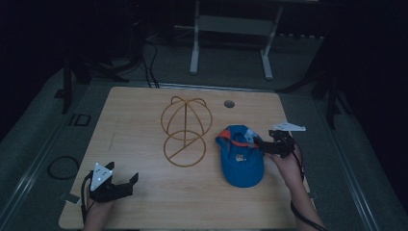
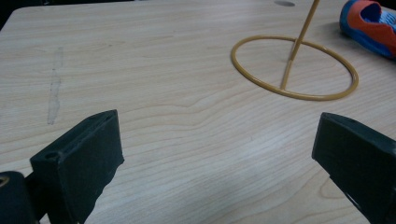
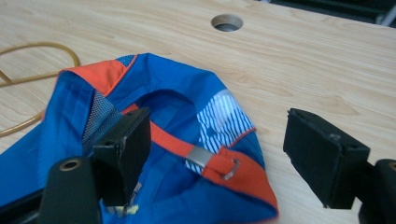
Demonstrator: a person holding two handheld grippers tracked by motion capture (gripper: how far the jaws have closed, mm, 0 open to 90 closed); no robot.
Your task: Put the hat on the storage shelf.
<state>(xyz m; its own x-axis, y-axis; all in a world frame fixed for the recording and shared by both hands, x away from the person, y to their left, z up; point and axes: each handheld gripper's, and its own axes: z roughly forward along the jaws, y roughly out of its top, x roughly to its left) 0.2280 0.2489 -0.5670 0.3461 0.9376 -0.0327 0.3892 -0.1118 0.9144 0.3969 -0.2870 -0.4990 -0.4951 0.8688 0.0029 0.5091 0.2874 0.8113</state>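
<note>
A blue cap [image 1: 240,163] with orange trim lies on the right half of the wooden table [image 1: 144,202], its open back turned toward the far side. My right gripper [image 1: 257,142] reaches in from the right at that back edge. In the right gripper view the cap [image 3: 177,93] and its orange strap with a metal buckle [image 3: 201,156] lie between the wide-apart jaws of the right gripper [image 3: 219,154]; one jaw sits over the cap's opening, the other stands clear over bare wood. A gold wire stand [image 1: 185,127] stands mid-table. My left gripper [image 1: 124,174] rests open near the front left corner, with nothing between its jaws [image 2: 210,158].
A round cable hole [image 1: 229,103] pierces the table behind the cap. The stand's base ring [image 2: 294,67] lies ahead of the left gripper, with the cap [image 2: 369,25] beyond it. A cable loop [image 1: 62,167] lies on the floor at left. White desk legs [image 1: 194,43] stand behind the table.
</note>
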